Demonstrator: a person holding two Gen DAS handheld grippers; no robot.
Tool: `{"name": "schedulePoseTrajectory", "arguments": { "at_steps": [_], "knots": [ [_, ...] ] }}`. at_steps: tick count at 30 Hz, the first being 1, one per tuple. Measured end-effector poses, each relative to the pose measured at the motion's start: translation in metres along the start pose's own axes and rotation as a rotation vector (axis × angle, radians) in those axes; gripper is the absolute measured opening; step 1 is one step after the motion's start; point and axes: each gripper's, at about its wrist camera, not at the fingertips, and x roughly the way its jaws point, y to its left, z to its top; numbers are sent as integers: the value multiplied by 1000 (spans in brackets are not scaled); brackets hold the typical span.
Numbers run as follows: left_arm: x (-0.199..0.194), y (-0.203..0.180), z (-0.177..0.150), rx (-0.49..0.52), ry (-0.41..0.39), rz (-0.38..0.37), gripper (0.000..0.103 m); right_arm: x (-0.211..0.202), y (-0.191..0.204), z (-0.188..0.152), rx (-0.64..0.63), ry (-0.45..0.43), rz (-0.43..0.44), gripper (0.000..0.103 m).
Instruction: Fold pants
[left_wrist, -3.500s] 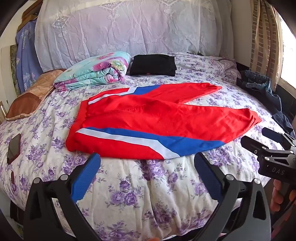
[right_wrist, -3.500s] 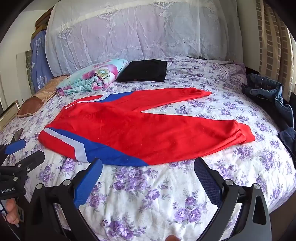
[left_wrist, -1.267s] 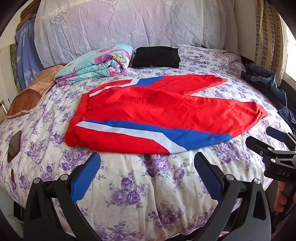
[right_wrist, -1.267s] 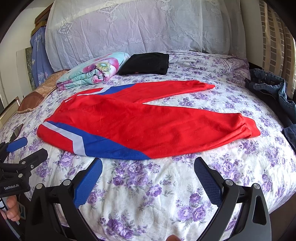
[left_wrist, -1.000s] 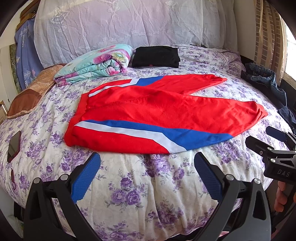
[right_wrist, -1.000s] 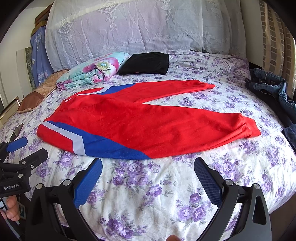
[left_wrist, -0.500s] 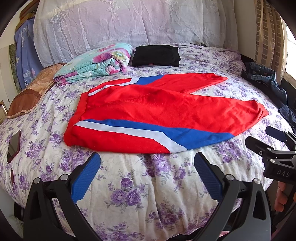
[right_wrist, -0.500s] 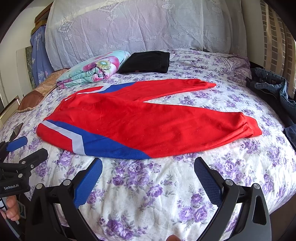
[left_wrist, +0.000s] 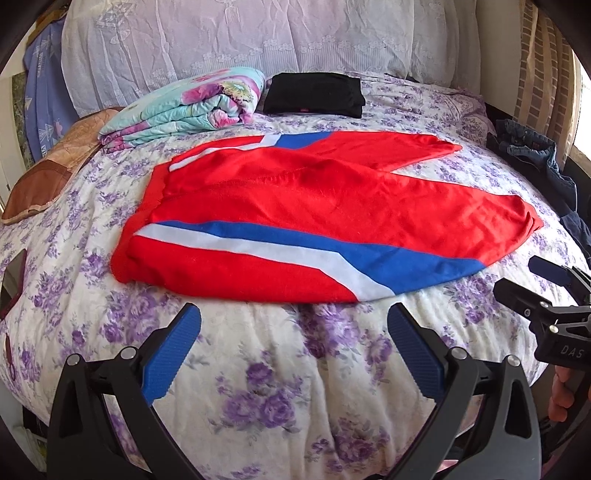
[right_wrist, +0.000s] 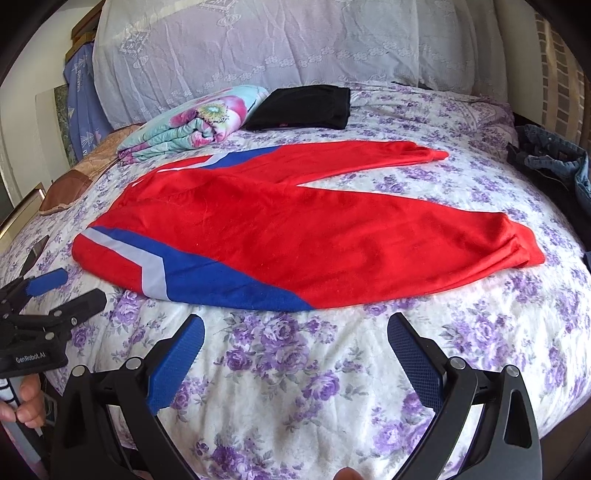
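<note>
Bed with purple-flowered cover (left_wrist: 280, 376) carries red pants with blue-white stripes (left_wrist: 314, 218), folded floral quilt (left_wrist: 192, 103), folded black garment (left_wrist: 314, 94).

Bright daylight enters from about 2 o'clock, where the striped tan curtain (left_wrist: 537, 74) glows and the window strip beside it is blown out to white. The purple-flowered white bedspread (right_wrist: 295, 387) is evenly lit and sharp, with only soft, shallow shadows. Fisheye distortion bows the edges of both views, and the corners fall to black vignette.
</note>
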Motion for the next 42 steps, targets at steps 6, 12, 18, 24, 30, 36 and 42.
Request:
{"name": "schedulePoseTrajectory", "arguments": {
  "at_steps": [6,12,18,24,30,36,42],
  "knots": [
    [0,29,22,12,-66,52,99,26,5,10,-1,52,8,100],
    [13,64,54,15,-81,72,99,41,11,38,-38,82,63,100],
    [24,108,111,53,-91,50,99,39,28,109,-235,64,182,100],
    [69,156,157,121,7,28,99,61,39,174,-451,98,223,100],
    [139,192,178,80,121,-68,99,118,52,215,-476,228,336,100],
    [182,223,174,-69,176,-223,99,176,68,252,-569,292,360,100],
    [200,235,162,-112,223,-344,99,238,90,290,-670,342,396,99]
  ]
}}
